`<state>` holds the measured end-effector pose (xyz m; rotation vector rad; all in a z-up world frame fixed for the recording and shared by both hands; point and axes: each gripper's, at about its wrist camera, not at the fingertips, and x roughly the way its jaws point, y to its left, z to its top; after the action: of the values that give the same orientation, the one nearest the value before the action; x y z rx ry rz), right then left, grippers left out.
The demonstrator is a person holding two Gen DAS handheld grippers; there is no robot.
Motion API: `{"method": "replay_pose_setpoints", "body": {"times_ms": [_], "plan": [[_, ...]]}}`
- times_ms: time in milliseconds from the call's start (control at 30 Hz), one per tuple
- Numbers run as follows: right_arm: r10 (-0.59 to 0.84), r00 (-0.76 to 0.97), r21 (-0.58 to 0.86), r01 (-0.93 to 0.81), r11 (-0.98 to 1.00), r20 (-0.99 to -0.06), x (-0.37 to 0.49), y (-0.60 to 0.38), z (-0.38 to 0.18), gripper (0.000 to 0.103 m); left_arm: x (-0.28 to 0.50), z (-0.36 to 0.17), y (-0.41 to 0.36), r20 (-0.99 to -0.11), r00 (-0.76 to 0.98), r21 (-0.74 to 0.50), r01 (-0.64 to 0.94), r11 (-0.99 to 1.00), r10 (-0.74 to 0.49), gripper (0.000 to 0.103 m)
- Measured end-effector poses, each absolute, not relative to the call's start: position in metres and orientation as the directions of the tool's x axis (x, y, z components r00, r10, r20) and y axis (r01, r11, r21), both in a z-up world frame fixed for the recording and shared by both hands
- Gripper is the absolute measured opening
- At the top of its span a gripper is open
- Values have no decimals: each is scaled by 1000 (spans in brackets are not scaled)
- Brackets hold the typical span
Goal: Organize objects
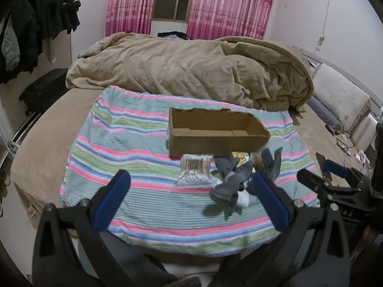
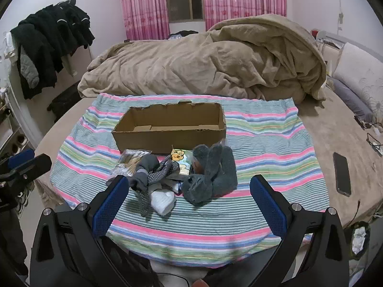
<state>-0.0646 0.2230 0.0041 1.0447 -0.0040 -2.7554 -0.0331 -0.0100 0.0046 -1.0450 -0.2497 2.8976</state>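
Note:
An open cardboard box [image 2: 167, 131] stands empty on a striped cloth [image 2: 263, 138] on the bed; it also shows in the left wrist view [image 1: 210, 131]. In front of it lies a pile: a pack of cotton swabs [image 2: 131, 159], grey socks [image 2: 153, 172], a dark grey fuzzy pair [image 2: 213, 174], a tissue pack with a cartoon print [image 2: 179, 157] and a white item [image 2: 164, 202]. The swabs [image 1: 195, 171] and socks [image 1: 233, 178] show in the left wrist view. My left gripper [image 1: 189, 179] and right gripper [image 2: 189, 184] are open, empty, short of the pile.
A crumpled tan blanket [image 2: 215, 64] fills the far half of the bed. A black phone [image 2: 342, 174] lies at the right. Dark clothes [image 2: 47, 43] hang at the left. Pillows [image 2: 359, 81] lie at the right edge. The right gripper [image 1: 335, 174] shows in the left wrist view.

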Motion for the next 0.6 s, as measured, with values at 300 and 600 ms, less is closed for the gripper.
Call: {"method": "replay_pose_setpoints", "body": {"times_ms": [300,600], "plan": [[-181,-719,85,168,-982,-671,-84,231,0,103,-50,1,-9,-635,-757,-190,-44,-981,157,102],[-176,-712,79,168,-983,-680,-84,227,0,103,-51,-6,-8,-647,-740,-210,-59,-976,184,102]]}}
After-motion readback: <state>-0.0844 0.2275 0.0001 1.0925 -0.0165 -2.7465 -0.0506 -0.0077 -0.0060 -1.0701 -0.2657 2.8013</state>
